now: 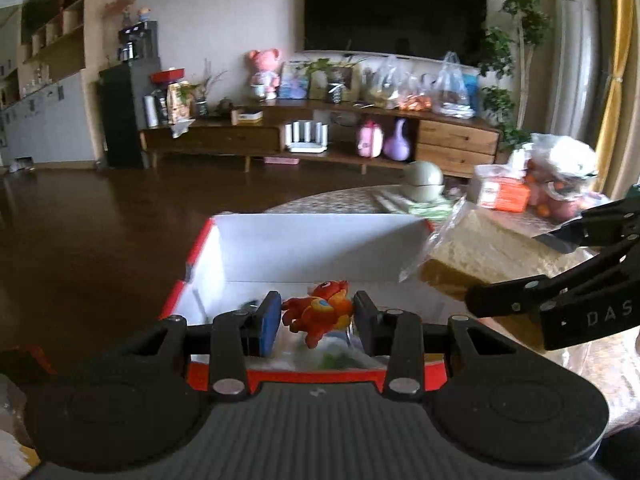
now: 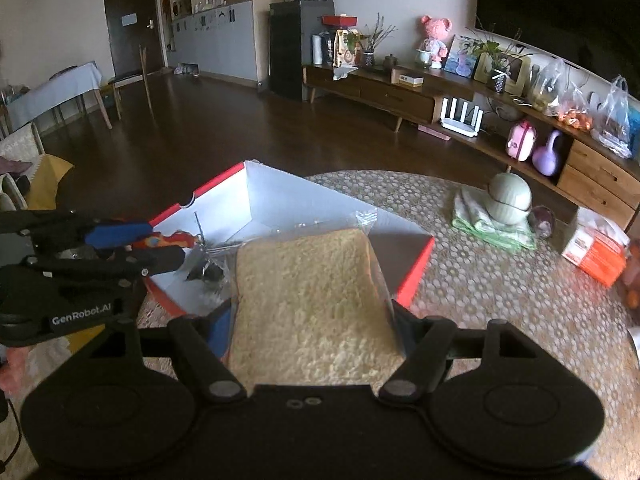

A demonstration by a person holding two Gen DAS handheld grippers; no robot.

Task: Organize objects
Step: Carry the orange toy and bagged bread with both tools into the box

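Bread (image 2: pixel 308 304), a flat slice sealed in a clear wrapper, sits clamped by its two side edges in the right gripper (image 2: pixel 314 320), whose jaws stand fairly wide to span it; the slice juts forward from the fingers, and its far end hangs over the near right corner of the box (image 2: pixel 416 268). That box, red outside and white inside, stands open on the patterned table (image 2: pixel 480 280) straight ahead of both grippers. To the left of the right gripper, the left gripper (image 1: pixel 316 320) is closed down narrow on a small orange toy figure (image 1: pixel 320 312), the blue pads (image 1: pixel 269 322) pressing it from either side, and it holds the toy above the near part of the box. Below the toy, inside the box, lies a small dark object with some clear wrapping; what it is I cannot tell. Beyond the right gripper and off to its right, a pale green round container (image 2: pixel 510 200) rests on folded green cloth (image 2: pixel 492 232), with an orange-and-white packet (image 2: pixel 596 256) farther right.
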